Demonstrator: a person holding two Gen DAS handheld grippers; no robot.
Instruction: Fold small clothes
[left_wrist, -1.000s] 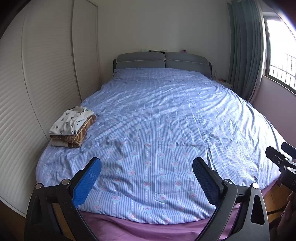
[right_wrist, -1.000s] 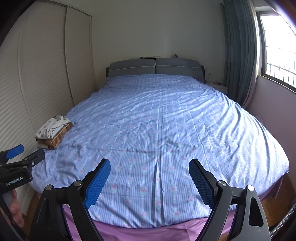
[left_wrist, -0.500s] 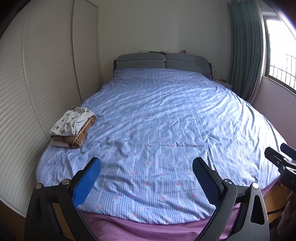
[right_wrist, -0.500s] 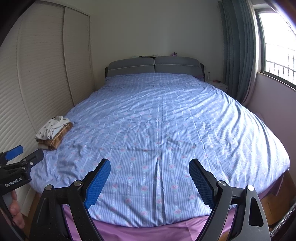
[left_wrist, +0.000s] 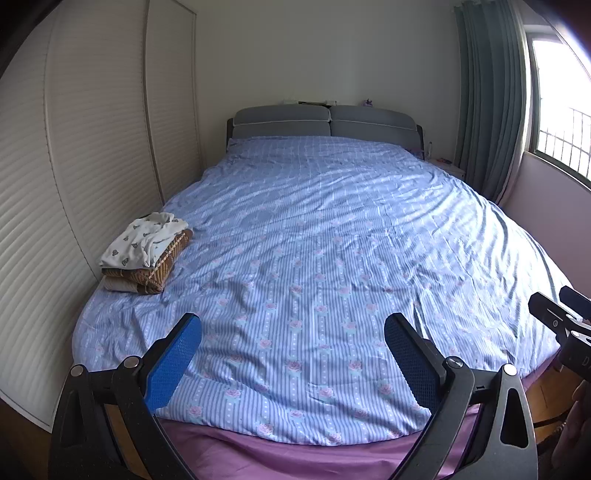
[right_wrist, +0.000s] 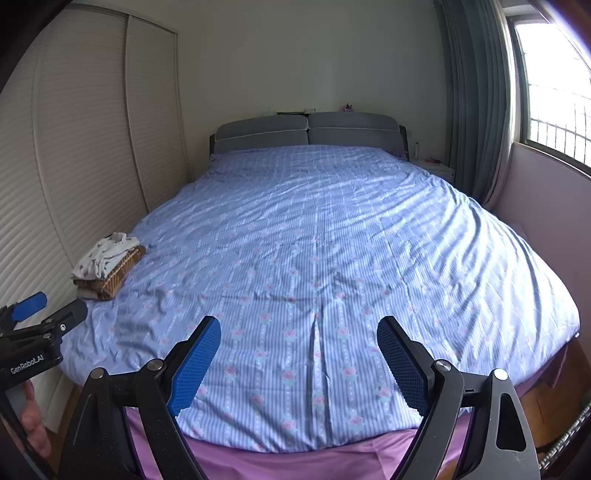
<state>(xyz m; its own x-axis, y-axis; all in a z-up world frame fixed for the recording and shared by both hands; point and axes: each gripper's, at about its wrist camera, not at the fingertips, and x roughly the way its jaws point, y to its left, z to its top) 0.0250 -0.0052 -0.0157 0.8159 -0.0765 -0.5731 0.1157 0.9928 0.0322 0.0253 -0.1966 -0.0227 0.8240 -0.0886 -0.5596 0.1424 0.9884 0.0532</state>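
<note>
From the left wrist, the left gripper (left_wrist: 293, 334) gapes wide and empty above the bed's foot edge; the folded clothes stack (left_wrist: 146, 251) sits by the bedspread's (left_wrist: 314, 258) left edge. From the right wrist, the right gripper (right_wrist: 298, 336) is equally wide and empty over the foot edge, the stack (right_wrist: 107, 264) far left beside the wardrobe doors (right_wrist: 74, 166).

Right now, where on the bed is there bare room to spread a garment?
Bare duvet runs from the open left tongs and right tongs to the headboard. Only crowding: folded clothes stack at the left edge beside the wardrobe.
</note>
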